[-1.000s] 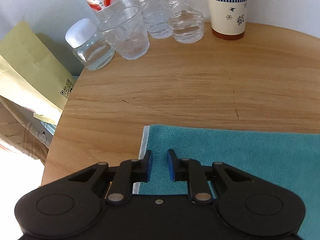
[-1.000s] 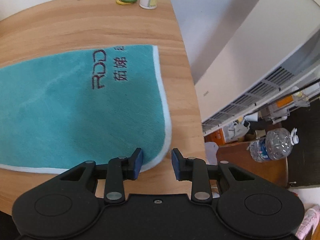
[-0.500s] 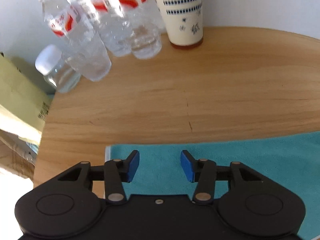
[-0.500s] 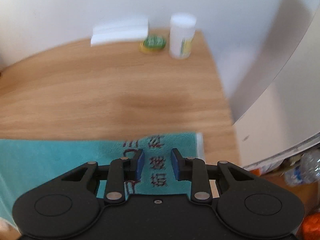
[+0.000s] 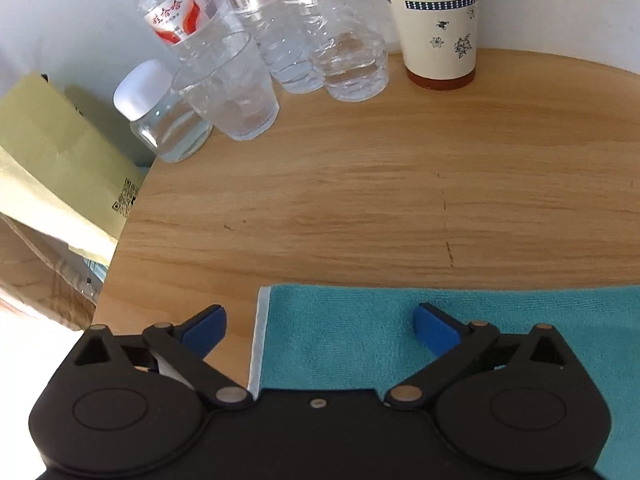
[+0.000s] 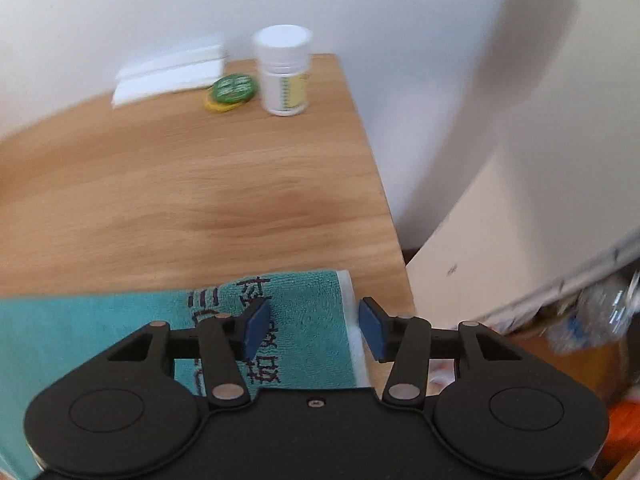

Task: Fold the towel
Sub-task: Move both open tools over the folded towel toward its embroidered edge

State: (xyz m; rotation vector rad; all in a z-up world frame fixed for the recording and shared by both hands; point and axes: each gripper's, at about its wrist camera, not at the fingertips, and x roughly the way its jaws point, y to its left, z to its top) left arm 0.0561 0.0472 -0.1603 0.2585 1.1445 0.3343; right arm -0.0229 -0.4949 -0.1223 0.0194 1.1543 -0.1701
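Towel (image 5: 360,336) teal terry, white-edged, flat on wood.

Teal towel (image 5: 460,320), white-edged, with dark lettering; pale wood-grain table (image 5: 360,200). Cream cup (image 5: 438,20) — navy bands, small flowers. Clear bottles (image 5: 320,32), red-and-white labels. A green disc (image 6: 233,89), blurred — perhaps a lid.

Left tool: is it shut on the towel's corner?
No. The left tool stands wide open, straddling the towel's white-trimmed edge without pinching it.
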